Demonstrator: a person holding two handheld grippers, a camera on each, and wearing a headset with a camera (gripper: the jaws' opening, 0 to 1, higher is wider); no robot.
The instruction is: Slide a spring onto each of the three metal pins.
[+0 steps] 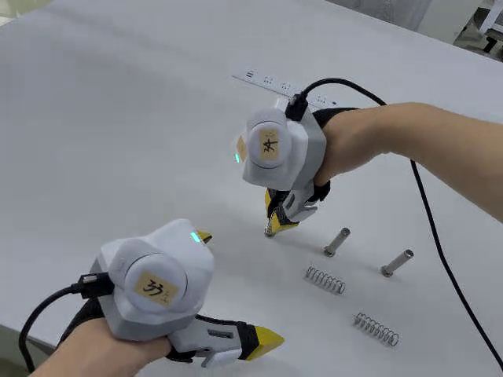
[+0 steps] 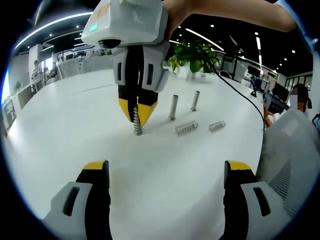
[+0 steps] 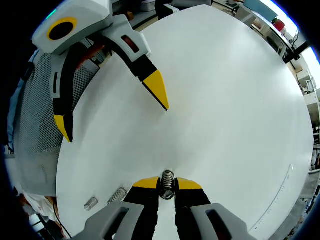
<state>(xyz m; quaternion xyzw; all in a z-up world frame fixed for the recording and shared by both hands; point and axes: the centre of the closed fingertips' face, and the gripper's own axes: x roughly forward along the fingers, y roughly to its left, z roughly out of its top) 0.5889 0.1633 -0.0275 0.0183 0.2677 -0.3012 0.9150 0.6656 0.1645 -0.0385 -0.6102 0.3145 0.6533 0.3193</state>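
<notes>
The right gripper (image 1: 275, 224) is pointed straight down at the table (image 1: 118, 118) with its jaws clamped on a spring (image 2: 137, 122). The spring is held upright so that its bore can be lined up over a pin, but that pin is largely hidden, so it cannot be told whether the spring is fully seated. The left gripper (image 2: 166, 166) is held low and well back, its jaws wide apart and empty, which is judged to leave the work area clear. A bare pin (image 1: 336, 242) and a second bare pin (image 1: 397, 263) are stood upright near the right gripper, with one loose spring (image 1: 324, 280) and another loose spring (image 1: 376, 329) laid flat beside them for the remaining steps.
</notes>
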